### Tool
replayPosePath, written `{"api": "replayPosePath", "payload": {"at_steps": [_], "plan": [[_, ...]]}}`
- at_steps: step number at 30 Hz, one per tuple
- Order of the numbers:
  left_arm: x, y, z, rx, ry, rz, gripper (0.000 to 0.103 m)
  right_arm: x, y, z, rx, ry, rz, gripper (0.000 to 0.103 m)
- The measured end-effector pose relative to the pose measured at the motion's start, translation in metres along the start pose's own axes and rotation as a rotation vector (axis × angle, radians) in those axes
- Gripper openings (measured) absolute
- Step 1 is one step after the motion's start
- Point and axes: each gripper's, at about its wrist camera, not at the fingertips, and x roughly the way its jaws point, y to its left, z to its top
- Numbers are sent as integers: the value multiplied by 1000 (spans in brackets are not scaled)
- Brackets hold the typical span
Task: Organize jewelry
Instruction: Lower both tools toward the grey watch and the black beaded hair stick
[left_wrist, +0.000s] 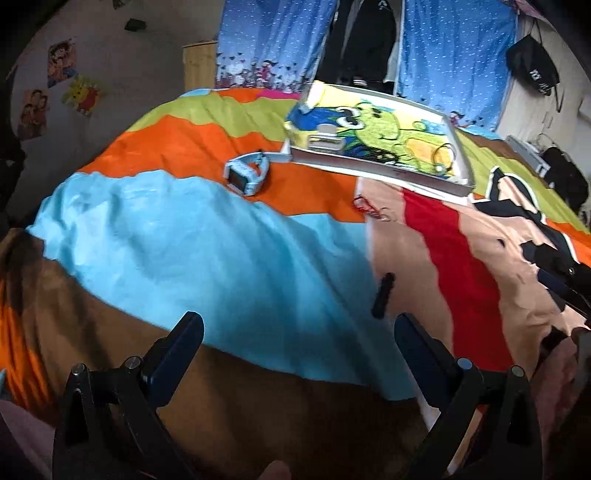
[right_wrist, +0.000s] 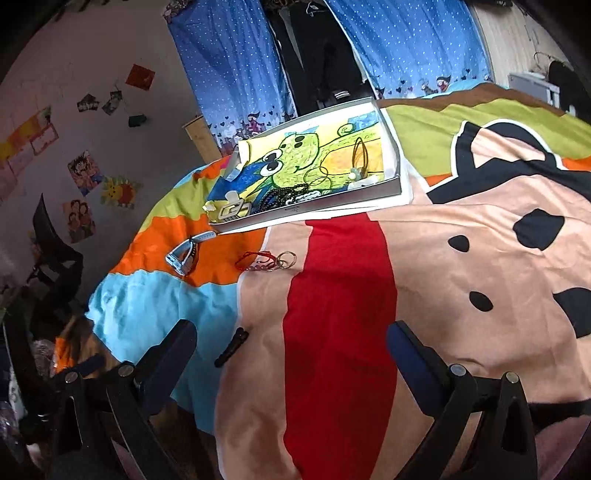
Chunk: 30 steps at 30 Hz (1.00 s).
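1. Grippers: your left hand-held gripper (left_wrist: 299, 328) and right hand-held gripper (right_wrist: 291, 336) both gape wide, holding nothing.
2. Watch (right_wrist: 184, 253), red bracelet (right_wrist: 258, 260) and black clip (right_wrist: 231, 347) lie on the bed (right_wrist: 480, 295), near your tray (right_wrist: 369, 197).

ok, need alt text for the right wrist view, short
Open right gripper above a colourful bedspread, jaws apart and empty. Ahead lie a black hair clip, a red bracelet and a blue smartwatch; behind them, a shallow tray with a frog drawing holds jewelry.
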Motion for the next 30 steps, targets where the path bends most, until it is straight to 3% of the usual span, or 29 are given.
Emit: {"api": "replayPosePath", "payload": {"at_steps": [8, 16, 30], "plan": [[24, -24, 8, 53, 37, -120, 101, 3, -7, 28, -117, 4, -15, 103], [37, -29, 7, 51, 50, -135, 101, 12, -18, 42, -116, -16, 20, 103], [43, -23, 9, 13, 58, -130, 101, 52, -28, 49, -116, 30, 43, 103]]}}
